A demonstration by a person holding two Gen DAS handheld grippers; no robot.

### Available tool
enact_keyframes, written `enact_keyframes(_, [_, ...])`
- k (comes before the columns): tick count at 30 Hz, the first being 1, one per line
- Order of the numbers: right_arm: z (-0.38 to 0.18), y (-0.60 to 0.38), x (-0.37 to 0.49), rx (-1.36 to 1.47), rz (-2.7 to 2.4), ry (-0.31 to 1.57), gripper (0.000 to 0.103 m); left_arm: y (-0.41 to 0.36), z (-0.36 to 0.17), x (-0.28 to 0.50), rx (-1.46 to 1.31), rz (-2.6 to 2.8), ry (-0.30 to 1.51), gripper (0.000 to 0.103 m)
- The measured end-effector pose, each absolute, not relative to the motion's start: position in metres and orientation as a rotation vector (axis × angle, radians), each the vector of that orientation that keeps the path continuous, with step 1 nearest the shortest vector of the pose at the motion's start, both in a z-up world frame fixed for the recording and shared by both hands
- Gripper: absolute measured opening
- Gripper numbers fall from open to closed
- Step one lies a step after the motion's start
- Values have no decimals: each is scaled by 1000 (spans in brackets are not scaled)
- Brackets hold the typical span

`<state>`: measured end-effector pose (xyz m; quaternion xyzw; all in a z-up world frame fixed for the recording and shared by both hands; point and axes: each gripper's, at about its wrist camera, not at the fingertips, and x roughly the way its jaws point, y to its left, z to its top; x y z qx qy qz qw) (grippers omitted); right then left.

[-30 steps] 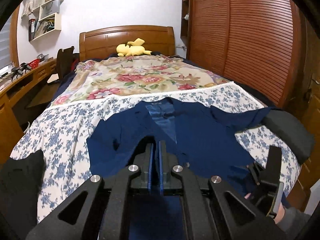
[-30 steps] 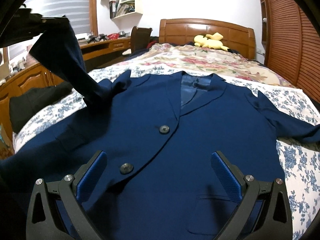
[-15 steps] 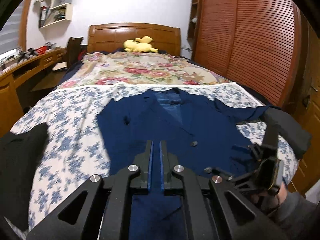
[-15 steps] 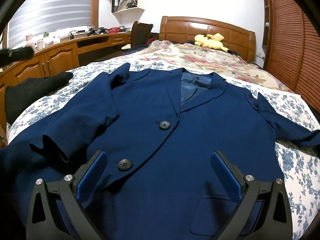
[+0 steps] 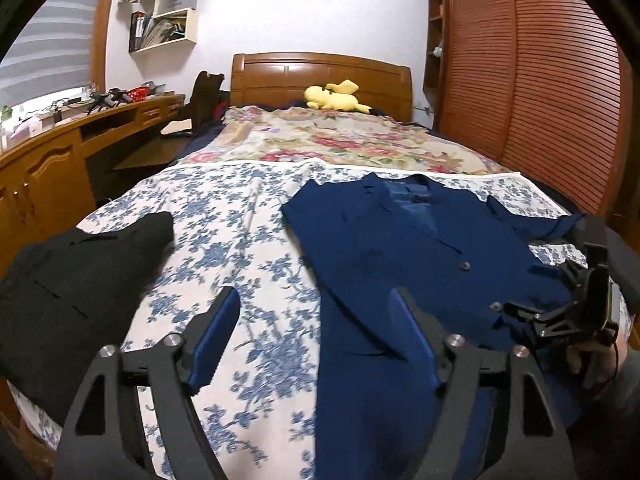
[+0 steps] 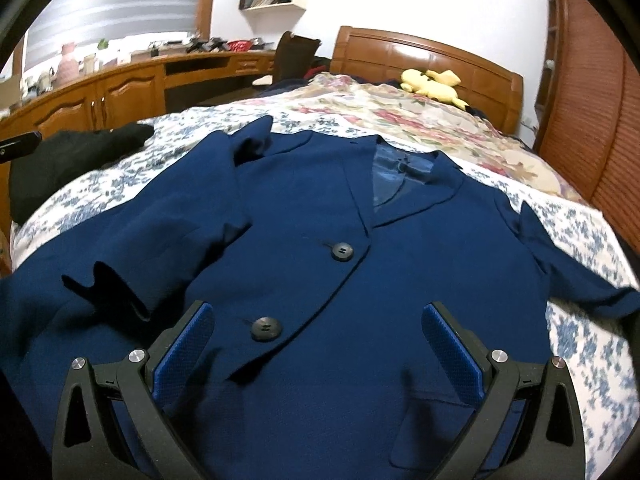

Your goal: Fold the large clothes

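Note:
A navy blue blazer lies face up on the bed, buttoned, collar toward the headboard. Its left sleeve is folded over the front; the other sleeve stretches out to the right. In the left wrist view the blazer lies right of centre. My left gripper is open and empty above the blazer's left edge and the floral sheet. My right gripper is open and empty, low over the blazer's front by the lower button; it also shows in the left wrist view.
A black garment lies at the bed's left edge. The bed has a blue floral sheet and a flowered quilt behind. A yellow plush toy sits by the headboard. A wooden desk runs left; louvred wardrobe doors stand right.
My left gripper let go of the left sleeve, opened and swung left. The sleeve, held up a second ago, now lies folded over the blazer's front. The right gripper stayed open, barely moving.

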<state>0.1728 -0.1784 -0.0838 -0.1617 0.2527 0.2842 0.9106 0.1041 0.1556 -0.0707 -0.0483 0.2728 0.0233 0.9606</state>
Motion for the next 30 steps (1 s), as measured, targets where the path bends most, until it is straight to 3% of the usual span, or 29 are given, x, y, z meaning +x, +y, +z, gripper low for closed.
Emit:
enact_keyframes(14, [-48, -121, 127, -381, 783, 504, 102, 192, -64, 81, -130, 102, 503, 78])
enact_keyframes(16, [-55, -108, 123, -409, 839, 539, 94, 195, -61, 78, -134, 110, 491, 78])
enact_keyframes(25, [-101, -75, 118, -544, 917, 634, 79, 198, -55, 72, -116, 176, 431, 78])
enact_keyframes(27, [-102, -75, 120, -548, 910, 636, 71, 198, -55, 72, -115, 185, 423, 78])
enact_keyframes(30, [-100, -77, 119, -565, 888, 631, 50, 196, -56, 73, -109, 186, 412, 78])
